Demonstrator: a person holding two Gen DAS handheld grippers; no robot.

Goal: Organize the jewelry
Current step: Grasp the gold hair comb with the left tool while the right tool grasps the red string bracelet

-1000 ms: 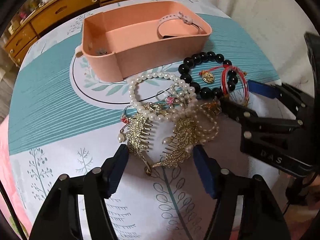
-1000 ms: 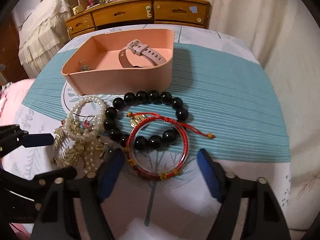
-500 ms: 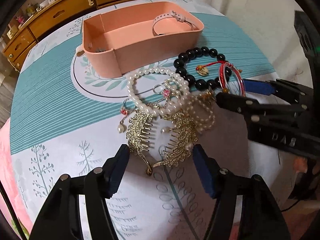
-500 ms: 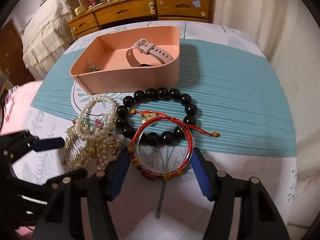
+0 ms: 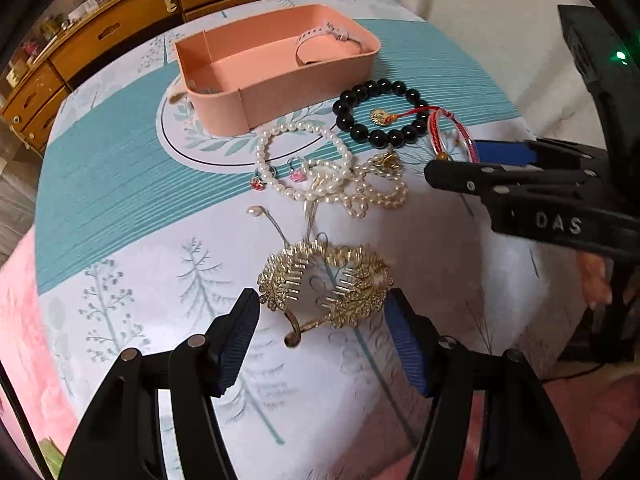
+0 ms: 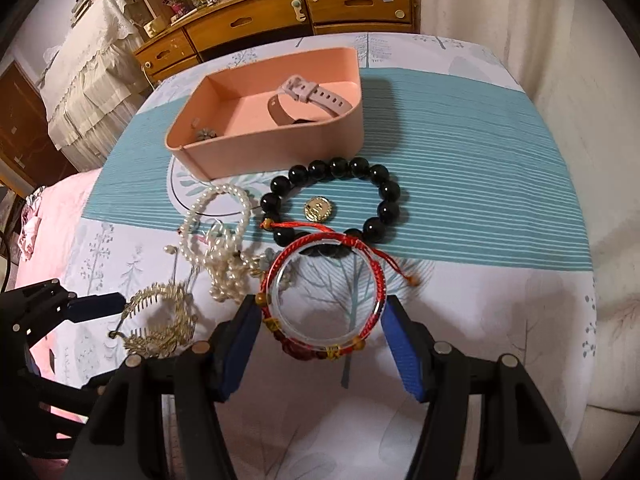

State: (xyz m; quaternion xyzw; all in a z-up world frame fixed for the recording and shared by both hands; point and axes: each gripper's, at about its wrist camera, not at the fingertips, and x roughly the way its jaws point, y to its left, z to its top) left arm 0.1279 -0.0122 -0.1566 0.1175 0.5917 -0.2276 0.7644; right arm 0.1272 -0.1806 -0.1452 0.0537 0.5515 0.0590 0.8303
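While its jaws are closing, the left tool grips the gold hair comb, lifted toward the near edge of the surface. Pearl strands lie mid-surface before the pink tray. Right of them, the right tool clamps the red bangle, which overlaps the black bead bracelet.

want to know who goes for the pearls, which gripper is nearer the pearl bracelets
Left, though only slightly. The left gripper, closing around the gold hair comb, sits just below the pearl bracelets; the right gripper holds the red bangle beside them.
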